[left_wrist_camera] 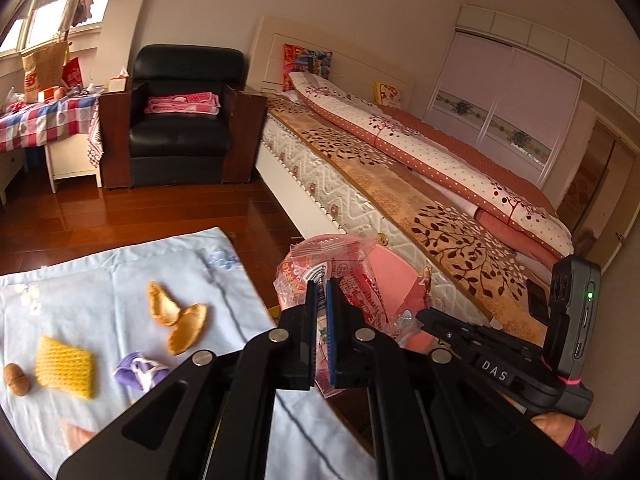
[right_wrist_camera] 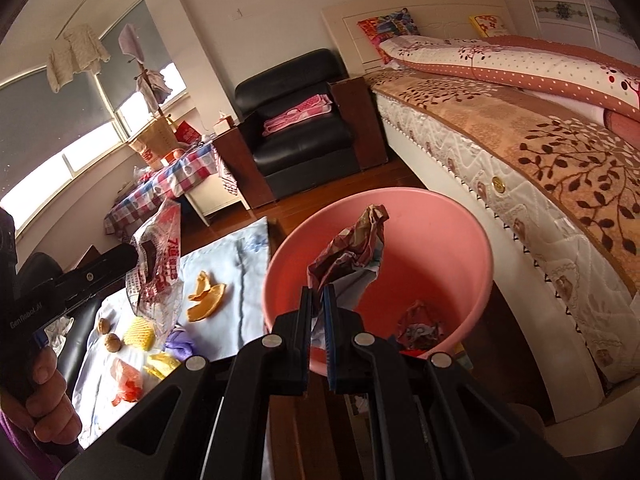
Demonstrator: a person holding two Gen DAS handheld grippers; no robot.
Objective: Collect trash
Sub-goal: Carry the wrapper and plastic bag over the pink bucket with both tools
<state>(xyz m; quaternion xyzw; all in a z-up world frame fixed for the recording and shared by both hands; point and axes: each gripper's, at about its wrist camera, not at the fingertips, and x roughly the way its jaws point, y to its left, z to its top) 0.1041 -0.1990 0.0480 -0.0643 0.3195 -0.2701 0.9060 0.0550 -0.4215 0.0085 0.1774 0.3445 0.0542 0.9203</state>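
My left gripper (left_wrist_camera: 322, 286) is shut on a clear plastic wrapper with red print (left_wrist_camera: 300, 270), held up in front of the pink basin (left_wrist_camera: 394, 276). My right gripper (right_wrist_camera: 318, 292) is shut on a crumpled brown-and-white paper wrapper (right_wrist_camera: 352, 244), which hangs over the pink basin (right_wrist_camera: 440, 236). Crumpled trash (right_wrist_camera: 420, 326) lies in the basin's bottom. On the light blue cloth (left_wrist_camera: 120, 280) lie orange peels (left_wrist_camera: 180, 316), a yellow knitted pad (left_wrist_camera: 64, 366), a walnut (left_wrist_camera: 16, 378) and a purple scrap (left_wrist_camera: 138, 368). The right wrist view also shows the left gripper (right_wrist_camera: 140, 256) with its plastic wrapper (right_wrist_camera: 160, 288).
The bed (right_wrist_camera: 560, 184) runs close along the basin's right side. A black armchair (left_wrist_camera: 180, 132) and a table with a checked cloth (left_wrist_camera: 44, 120) stand at the back. Dark wooden floor (left_wrist_camera: 160, 216) lies between them and the cloth. A hand (right_wrist_camera: 48, 392) grips the left tool.
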